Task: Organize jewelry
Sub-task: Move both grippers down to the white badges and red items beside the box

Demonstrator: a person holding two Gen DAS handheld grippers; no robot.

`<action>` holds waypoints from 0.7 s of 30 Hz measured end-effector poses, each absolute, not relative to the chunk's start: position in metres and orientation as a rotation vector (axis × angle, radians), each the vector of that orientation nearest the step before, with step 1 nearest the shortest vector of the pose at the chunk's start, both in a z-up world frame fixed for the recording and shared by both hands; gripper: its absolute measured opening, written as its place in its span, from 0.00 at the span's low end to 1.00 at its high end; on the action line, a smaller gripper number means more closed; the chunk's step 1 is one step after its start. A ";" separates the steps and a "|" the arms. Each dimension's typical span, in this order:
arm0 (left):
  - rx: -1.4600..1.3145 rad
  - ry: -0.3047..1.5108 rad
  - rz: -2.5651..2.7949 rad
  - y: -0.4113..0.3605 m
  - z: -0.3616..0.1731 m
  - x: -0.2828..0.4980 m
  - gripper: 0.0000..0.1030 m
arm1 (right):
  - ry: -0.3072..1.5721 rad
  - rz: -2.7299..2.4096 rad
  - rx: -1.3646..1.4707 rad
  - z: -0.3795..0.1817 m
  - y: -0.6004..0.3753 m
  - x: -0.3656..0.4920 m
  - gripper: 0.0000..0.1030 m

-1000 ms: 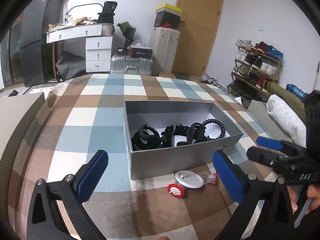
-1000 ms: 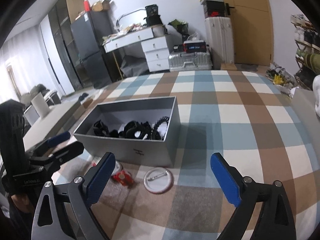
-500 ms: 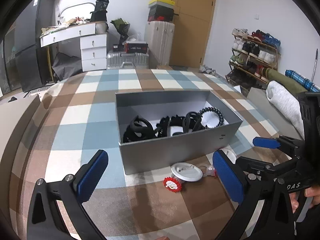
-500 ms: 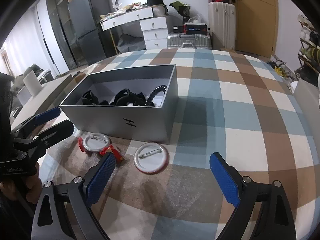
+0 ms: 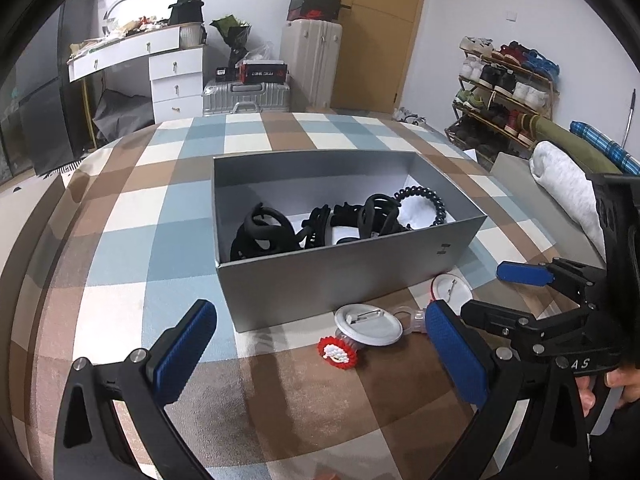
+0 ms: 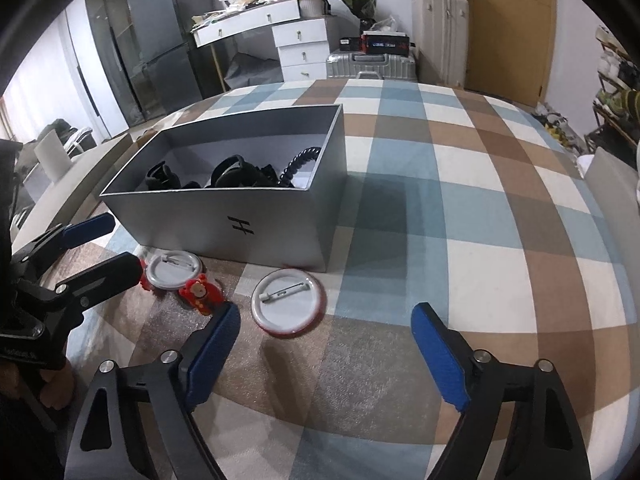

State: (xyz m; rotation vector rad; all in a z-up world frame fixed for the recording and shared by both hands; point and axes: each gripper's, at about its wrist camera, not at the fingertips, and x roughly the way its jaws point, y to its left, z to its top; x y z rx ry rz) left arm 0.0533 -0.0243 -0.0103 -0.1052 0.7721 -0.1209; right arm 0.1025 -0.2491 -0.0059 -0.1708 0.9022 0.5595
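Badges lie on the checked rug (image 6: pixel 460 216) just in front of the grey box (image 6: pixel 256 216): one pin badge (image 6: pixel 289 304) face down between the right tongs (image 6: pixel 326 354), whose jaws are closing with nothing gripped, and another (image 5: pixel 368 325) beside a red charm (image 5: pixel 337 354), perhaps a cartoon figure. Left tongs (image 5: pixel 320 354) stand wide, empty. Black hair clips (image 5: pixel 316 226) fill the box.
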 end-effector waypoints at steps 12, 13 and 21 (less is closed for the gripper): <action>-0.101 0.793 -0.119 -0.026 -0.013 0.054 0.99 | 0.891 0.555 -0.288 -0.013 -0.225 0.096 0.72; -0.101 0.800 -0.118 -0.026 -0.014 0.055 0.99 | 0.886 0.551 -0.308 -0.014 -0.222 0.095 0.70; -0.092 0.822 -0.111 -0.028 -0.016 0.056 0.99 | 0.877 0.557 -0.303 -0.012 -0.220 0.097 0.51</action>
